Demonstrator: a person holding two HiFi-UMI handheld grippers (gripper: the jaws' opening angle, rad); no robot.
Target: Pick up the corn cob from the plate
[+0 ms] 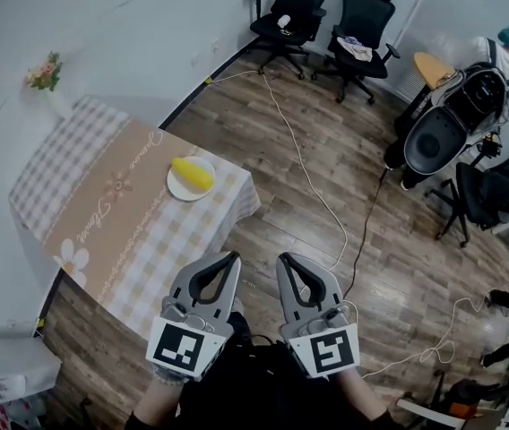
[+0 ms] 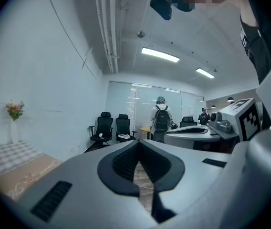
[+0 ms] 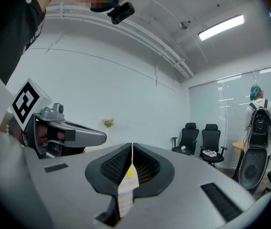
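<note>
Holds the left gripper (image 1: 233, 259) and right gripper (image 1: 284, 261) side by side, close to the body and pointing roughly level, each with jaws pressed together on nothing. Calls for opening them before any grasp.

Finds the corn cob (image 1: 192, 174) ahead and off to the left of both tips, well apart from them, lying on the white plate (image 1: 177, 190) near the closer corner of the table (image 1: 120, 231). Puts the left gripper nearer. Shows the long axis slanted across the grippers' pointing line. Catches a yellow patch through the right gripper's slit, probably the cob.

Meets only bare checked cloth on the way in.

Leaves the flowers (image 1: 46, 72) at the table's far left, a cable (image 1: 304, 164) on the floor to the right, chairs (image 1: 295, 12) and a person (image 1: 505, 47) far beyond.
</note>
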